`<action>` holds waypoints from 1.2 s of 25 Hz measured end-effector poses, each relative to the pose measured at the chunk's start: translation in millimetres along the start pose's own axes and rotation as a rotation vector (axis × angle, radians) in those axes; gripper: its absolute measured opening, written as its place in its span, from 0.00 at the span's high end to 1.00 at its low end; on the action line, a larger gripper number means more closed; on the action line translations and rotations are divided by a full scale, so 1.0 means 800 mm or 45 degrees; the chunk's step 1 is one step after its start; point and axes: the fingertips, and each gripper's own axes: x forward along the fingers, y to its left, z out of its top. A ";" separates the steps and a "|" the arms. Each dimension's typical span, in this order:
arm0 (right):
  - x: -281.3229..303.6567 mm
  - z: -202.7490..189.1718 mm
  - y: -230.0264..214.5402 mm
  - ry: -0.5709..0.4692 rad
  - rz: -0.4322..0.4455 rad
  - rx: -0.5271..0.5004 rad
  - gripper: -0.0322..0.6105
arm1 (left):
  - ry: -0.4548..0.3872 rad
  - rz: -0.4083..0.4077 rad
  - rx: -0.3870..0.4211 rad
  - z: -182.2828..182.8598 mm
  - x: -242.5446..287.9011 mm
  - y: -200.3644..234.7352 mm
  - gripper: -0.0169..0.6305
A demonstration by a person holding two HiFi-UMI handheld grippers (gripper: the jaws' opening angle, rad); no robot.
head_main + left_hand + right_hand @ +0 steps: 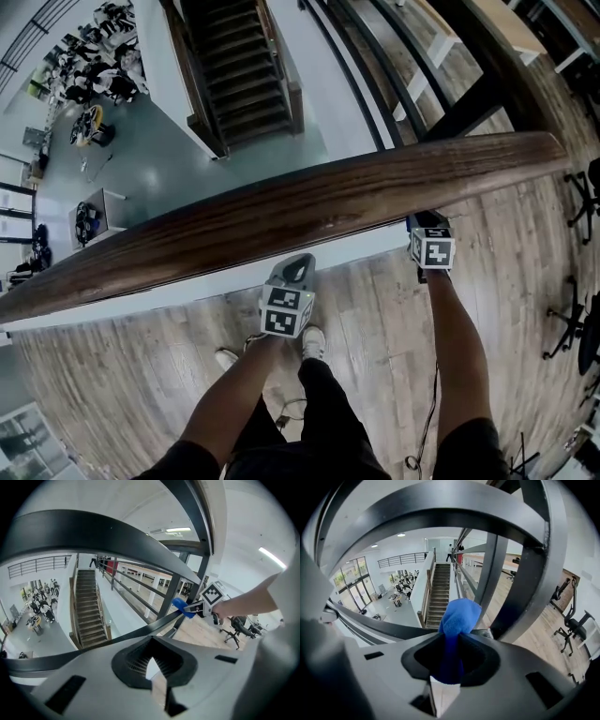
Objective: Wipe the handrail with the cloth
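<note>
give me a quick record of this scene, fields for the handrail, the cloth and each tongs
handrail: wooden, runs across the head view
cloth: blue, bunched, pinched in the right tongs
right tongs: shut on cloth, tips hidden under the handrail's near edge in the head view
left tongs: shut, empty, by the handrail's near edge
cloth touching handrail: cannot tell

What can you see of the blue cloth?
The blue cloth is a soft, fuzzy-looking fabric, bunched into a rounded wad. The right tool is shut on it: a narrow strip runs back between the jaws and the wad bulges out in front. It sits below the wooden handrail, beside the dark railing bars; whether it touches them is unclear.
</note>
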 end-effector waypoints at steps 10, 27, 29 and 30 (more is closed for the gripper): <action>-0.010 -0.001 -0.051 -0.078 -0.244 0.040 0.79 | -0.035 -0.002 -0.058 -0.037 -0.022 0.024 0.97; -0.023 -0.186 0.646 -0.091 0.553 -0.180 0.79 | -0.078 0.506 -0.550 -0.385 -0.290 0.352 0.97; -0.010 -0.219 0.717 -0.038 0.594 -0.229 0.79 | -0.077 0.533 -0.564 -0.426 -0.324 0.389 0.97; -0.003 -0.227 0.749 -0.033 0.610 -0.249 0.79 | -0.078 0.537 -0.566 -0.446 -0.336 0.408 0.97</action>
